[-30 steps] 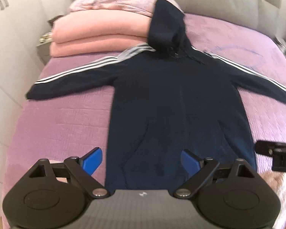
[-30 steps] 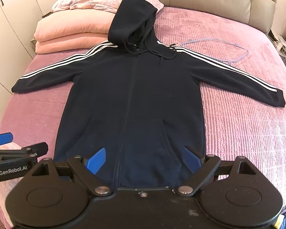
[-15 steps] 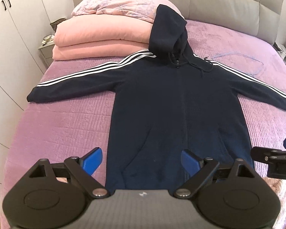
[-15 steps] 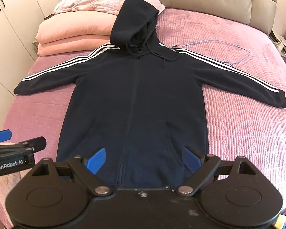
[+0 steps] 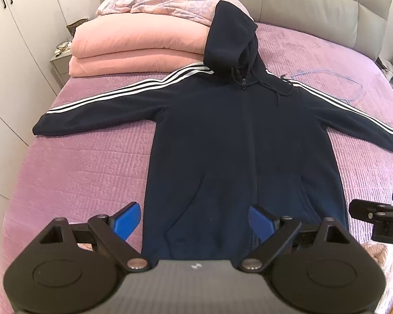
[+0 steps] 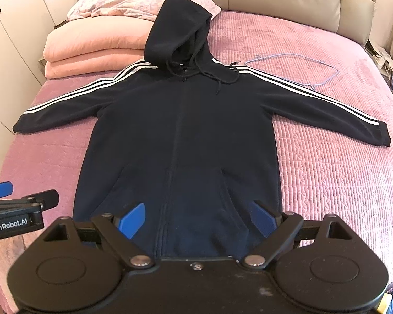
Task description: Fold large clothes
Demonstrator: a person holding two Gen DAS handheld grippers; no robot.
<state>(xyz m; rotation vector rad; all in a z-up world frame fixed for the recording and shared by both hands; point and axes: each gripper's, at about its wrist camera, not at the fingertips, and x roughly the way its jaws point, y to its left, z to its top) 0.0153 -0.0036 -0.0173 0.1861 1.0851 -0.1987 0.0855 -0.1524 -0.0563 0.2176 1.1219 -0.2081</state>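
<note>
While both tools (image 5: 194,221) (image 6: 197,219) gape apart, hoodie (image 6: 180,136) hem lies beneath them.

1. The left gripper (image 5: 194,221) has a matte black body with two round, disc-like housings, each marked by a raised circle.
2. Black linkage arms pivot on silver screws and carry bright blue fingertips (image 5: 125,219).
3. The right gripper (image 6: 197,219) has the same build, with blue fingertips (image 6: 262,218) and a small screw at its centre.
4. The left gripper's side, seen from the right wrist camera, bears white "GenRobot.AI" lettering.
</note>
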